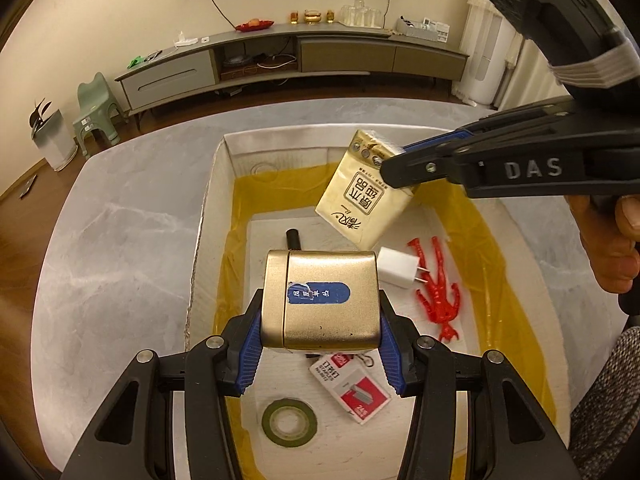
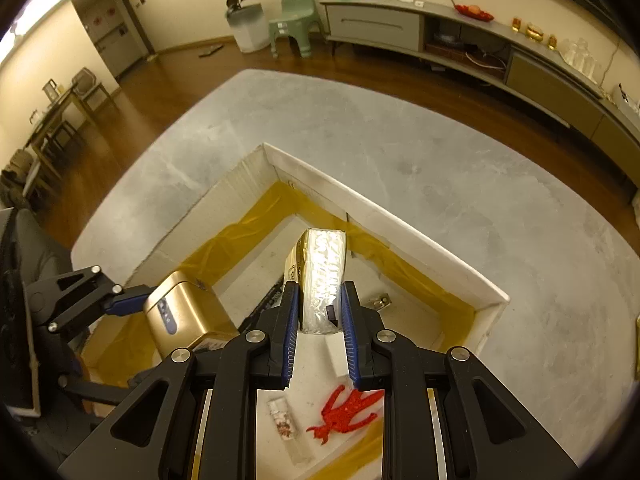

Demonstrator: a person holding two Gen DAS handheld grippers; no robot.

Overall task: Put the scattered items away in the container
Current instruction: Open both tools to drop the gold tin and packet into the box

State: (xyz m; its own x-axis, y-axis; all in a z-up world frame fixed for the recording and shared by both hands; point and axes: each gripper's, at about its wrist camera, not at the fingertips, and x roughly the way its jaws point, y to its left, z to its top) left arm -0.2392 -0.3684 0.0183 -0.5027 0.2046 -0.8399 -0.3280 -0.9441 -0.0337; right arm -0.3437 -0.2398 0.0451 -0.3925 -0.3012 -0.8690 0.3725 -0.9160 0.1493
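Left gripper (image 1: 320, 308) fingers clamp gold box (image 1: 320, 300) over container (image 1: 224, 184); right gripper (image 2: 320, 320) grips tissue pack (image 2: 322, 276). Tabletop (image 1: 120, 240) shows nothing loose; last two drops remain.

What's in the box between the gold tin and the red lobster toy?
A white plug charger lies between the gold tin and the red lobster toy, on the white box floor. The left wrist view shows it best.
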